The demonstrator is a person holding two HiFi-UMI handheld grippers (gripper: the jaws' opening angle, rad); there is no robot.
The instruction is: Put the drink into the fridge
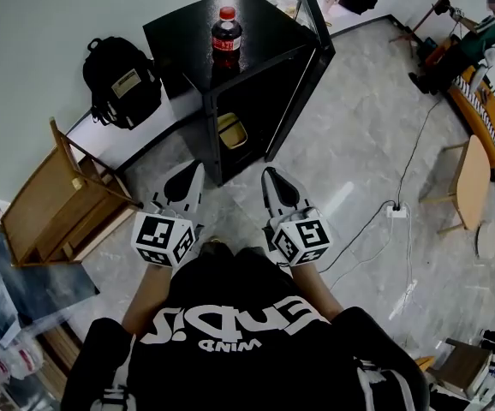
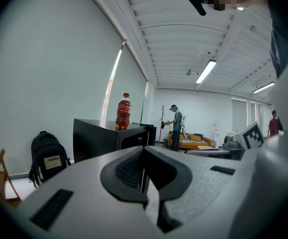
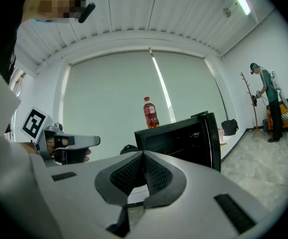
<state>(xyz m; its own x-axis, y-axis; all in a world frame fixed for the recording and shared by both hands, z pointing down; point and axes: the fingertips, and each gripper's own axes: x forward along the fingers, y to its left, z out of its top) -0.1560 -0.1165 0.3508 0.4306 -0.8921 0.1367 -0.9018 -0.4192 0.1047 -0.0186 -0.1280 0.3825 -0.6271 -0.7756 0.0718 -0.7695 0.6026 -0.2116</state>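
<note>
A cola bottle with a red cap and label (image 1: 226, 34) stands upright on top of a black mini fridge (image 1: 181, 32). The fridge door (image 1: 306, 62) hangs open to the right. Both grippers are held low in front of the fridge, pointing at it and well short of it. My left gripper (image 1: 197, 169) is shut with nothing in it, and so is my right gripper (image 1: 270, 175). In the left gripper view the bottle (image 2: 123, 112) shows above the closed jaws (image 2: 144, 152). In the right gripper view the bottle (image 3: 150, 113) stands above the open fridge (image 3: 184, 138), beyond the closed jaws (image 3: 143, 156).
A black backpack (image 1: 121, 82) leans on the wall left of the fridge. A wooden frame (image 1: 59, 204) stands at the left. A yellowish container (image 1: 230, 131) sits inside the fridge. A cable and socket (image 1: 396, 211) lie on the floor at right, near a round table (image 1: 472, 182) and a person (image 1: 479, 37).
</note>
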